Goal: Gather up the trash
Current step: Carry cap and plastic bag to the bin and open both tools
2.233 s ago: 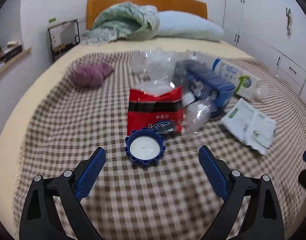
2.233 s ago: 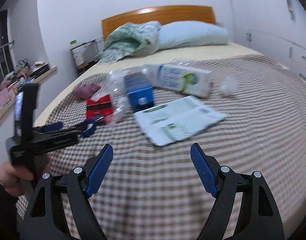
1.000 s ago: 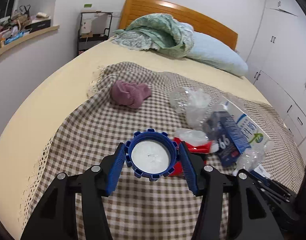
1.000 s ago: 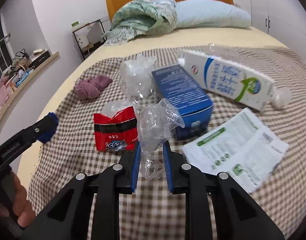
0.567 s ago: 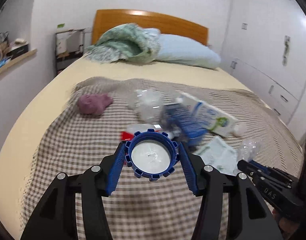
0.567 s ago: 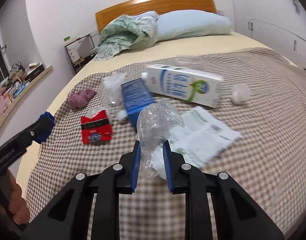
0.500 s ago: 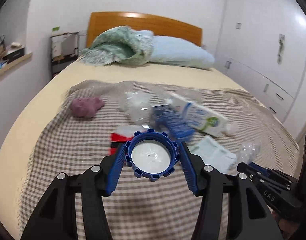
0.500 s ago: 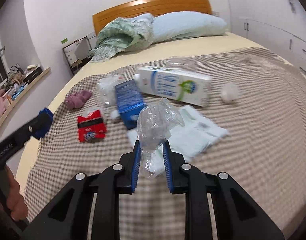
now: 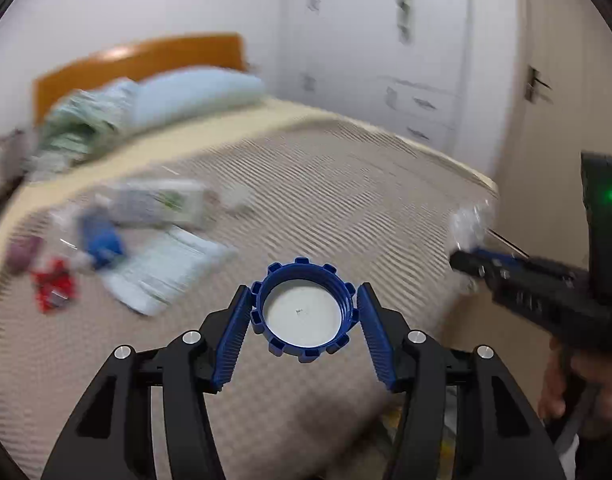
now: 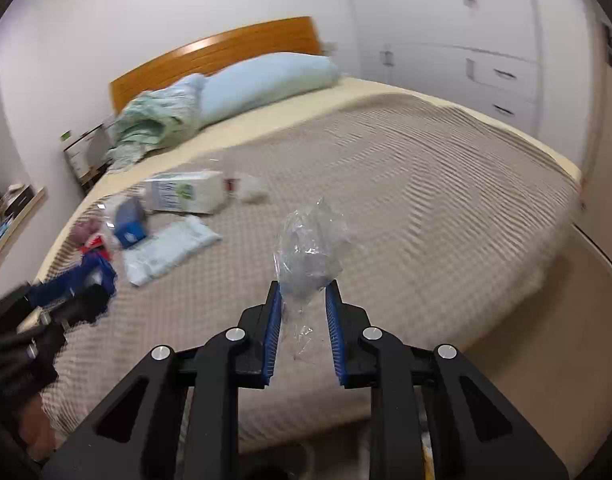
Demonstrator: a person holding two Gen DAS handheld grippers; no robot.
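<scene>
Left hand-held gripper [image 9: 302, 312] is clamping the rigid blue cap [image 9: 303, 309] across its ribbed rim; right hand-held gripper [image 10: 303, 300] is pinching crinkly, featherlight plastic wrap [image 10: 310, 249] by its gathered neck. Remaining litter is lying at ten o'clock on the bed [image 10: 426, 184].

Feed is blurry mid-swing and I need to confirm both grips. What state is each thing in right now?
left gripper: shut on the blue cap
blue cap: held, open side toward the camera
right gripper: shut on the clear plastic wrapper
clear plastic wrapper: held, crumpled, sticking up above the pads
white carton: lying on its side on the bed
paper leaflet: lying flat
wardrobe drawers: closed
</scene>
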